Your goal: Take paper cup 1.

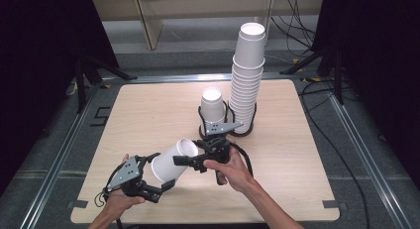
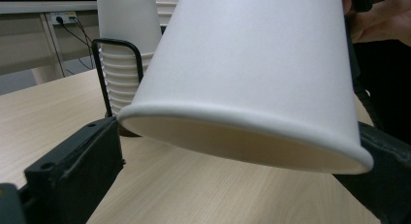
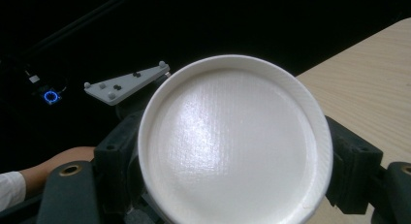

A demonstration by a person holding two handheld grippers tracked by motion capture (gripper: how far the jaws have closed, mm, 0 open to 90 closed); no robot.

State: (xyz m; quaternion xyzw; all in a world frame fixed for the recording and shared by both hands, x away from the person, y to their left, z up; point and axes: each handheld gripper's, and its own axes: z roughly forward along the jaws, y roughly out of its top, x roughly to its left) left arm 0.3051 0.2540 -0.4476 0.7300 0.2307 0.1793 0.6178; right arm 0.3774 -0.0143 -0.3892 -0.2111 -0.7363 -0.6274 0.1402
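Pale wooden tabletop in a dark-walled room. A white paper cup hangs tilted above the near edge, passed between my two grippers. My left gripper clamps its wide rim; my right gripper appears to pinch the base end, though that contact is half hidden. Best to free one grip only once the other is sure. Behind stand the short stack and tall stack in wire holders.
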